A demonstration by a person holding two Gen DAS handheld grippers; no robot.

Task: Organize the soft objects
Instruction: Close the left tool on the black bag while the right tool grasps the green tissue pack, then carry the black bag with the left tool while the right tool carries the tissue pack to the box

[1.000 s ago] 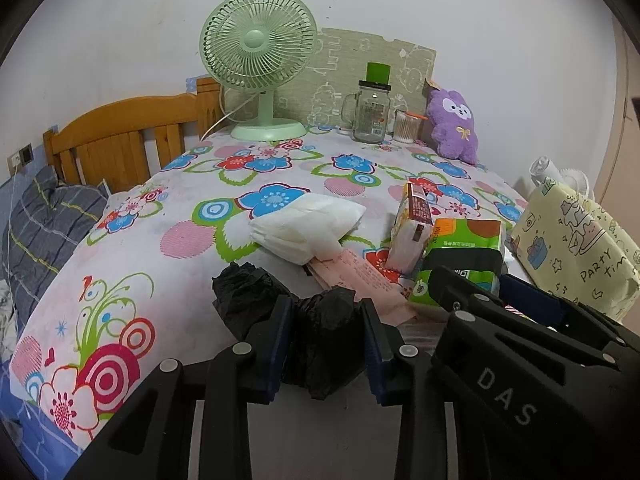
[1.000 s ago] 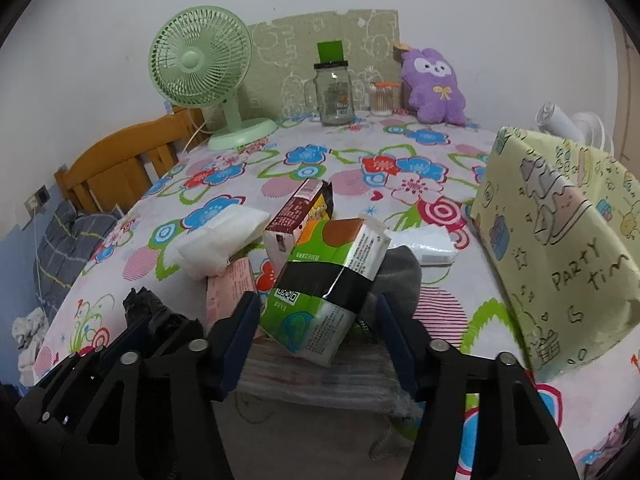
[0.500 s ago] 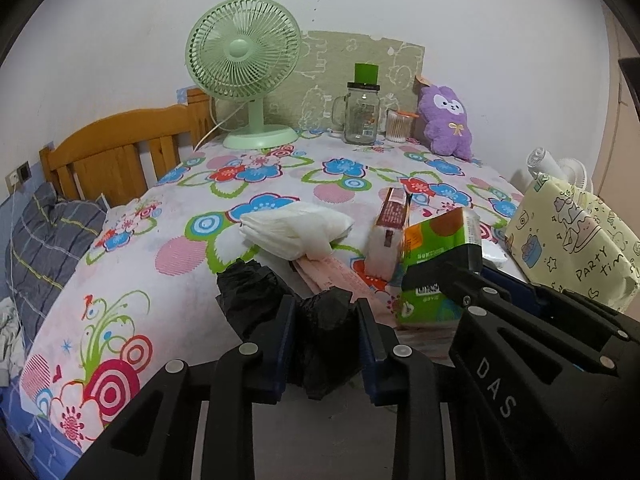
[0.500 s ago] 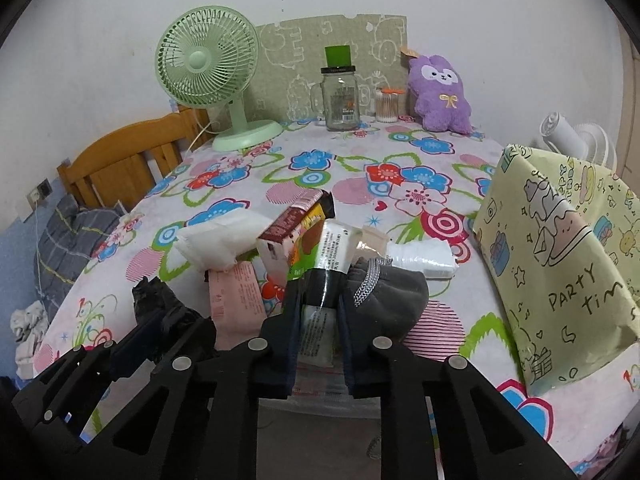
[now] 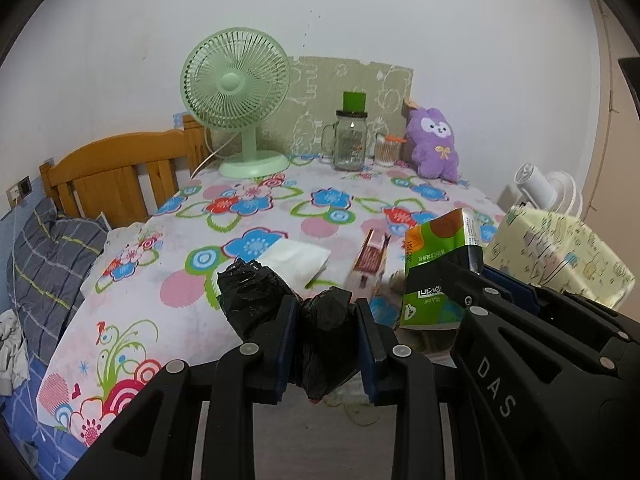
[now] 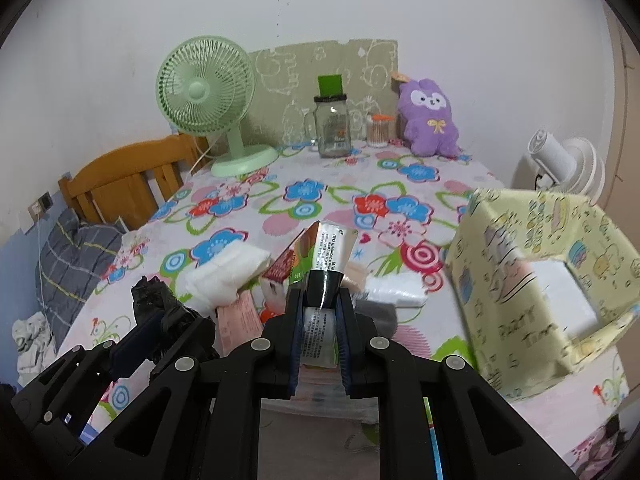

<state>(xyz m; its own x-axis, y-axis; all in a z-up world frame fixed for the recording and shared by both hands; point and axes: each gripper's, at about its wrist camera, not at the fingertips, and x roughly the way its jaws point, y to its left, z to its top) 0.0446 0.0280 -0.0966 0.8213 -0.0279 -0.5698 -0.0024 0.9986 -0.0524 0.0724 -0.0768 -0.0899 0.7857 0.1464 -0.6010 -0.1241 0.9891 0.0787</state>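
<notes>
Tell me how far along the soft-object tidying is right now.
Done: little visible; the yellow box looks nearly empty. In hand: left tool grips a black plastic bag; right tool is shut on the green tissue pack. Left on the table: white cloth, small carton, pink paper.

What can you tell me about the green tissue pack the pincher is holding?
The tissue pack is a soft packet in shiny plastic wrap, mostly green with an orange-brown patch near the top, a black band and a small printed square code. The right gripper has its two fingers squeezed on its sides, denting it. It is held upright, tilted a little, lifted above the flowered tablecloth, near the yellow party bag.
</notes>
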